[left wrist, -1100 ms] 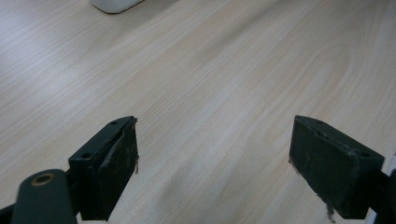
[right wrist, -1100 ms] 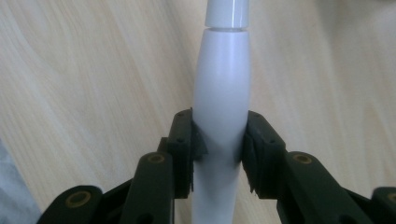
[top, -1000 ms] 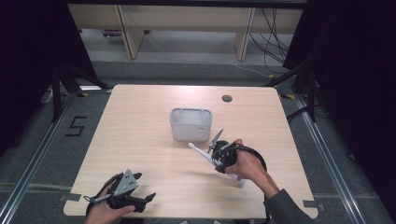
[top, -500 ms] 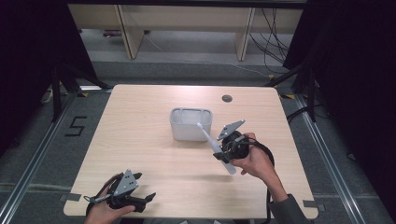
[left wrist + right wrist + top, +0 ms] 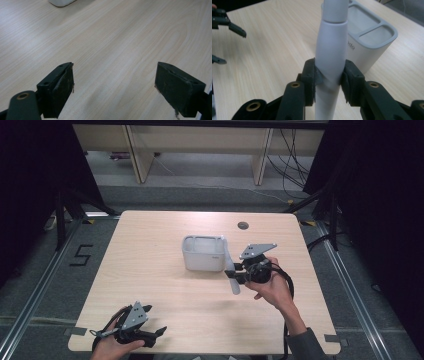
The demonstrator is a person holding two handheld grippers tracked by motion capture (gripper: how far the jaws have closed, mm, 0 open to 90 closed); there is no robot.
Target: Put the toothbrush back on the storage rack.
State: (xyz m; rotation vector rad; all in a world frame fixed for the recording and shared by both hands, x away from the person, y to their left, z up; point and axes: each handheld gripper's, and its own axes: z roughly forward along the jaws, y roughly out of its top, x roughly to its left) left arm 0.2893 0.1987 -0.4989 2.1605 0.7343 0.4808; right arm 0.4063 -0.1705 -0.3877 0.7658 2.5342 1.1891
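A white-and-grey stick-shaped handle (image 5: 330,52) stands nearly upright between the jaws of my right gripper (image 5: 329,75), which is shut on its thick middle. In the high view the right gripper (image 5: 239,273) holds that handle (image 5: 231,270) just right of a white holder with a grey rim (image 5: 203,253) at the table's middle. The holder (image 5: 368,45) has divided compartments, and the handle's top reaches its near corner. My left gripper (image 5: 157,334) rests at the table's front left edge. Its jaws are open over bare wood (image 5: 115,82).
The wooden table (image 5: 150,270) has a round cable hole (image 5: 243,225) near its back edge. The left gripper (image 5: 227,37) also appears far off at the left of the right gripper view. Shelving legs and cables stand beyond the table on the floor.
My right gripper has lifted the handle and swung it from a slant to nearly upright, moving up toward the holder's right side. The left gripper has stayed put.
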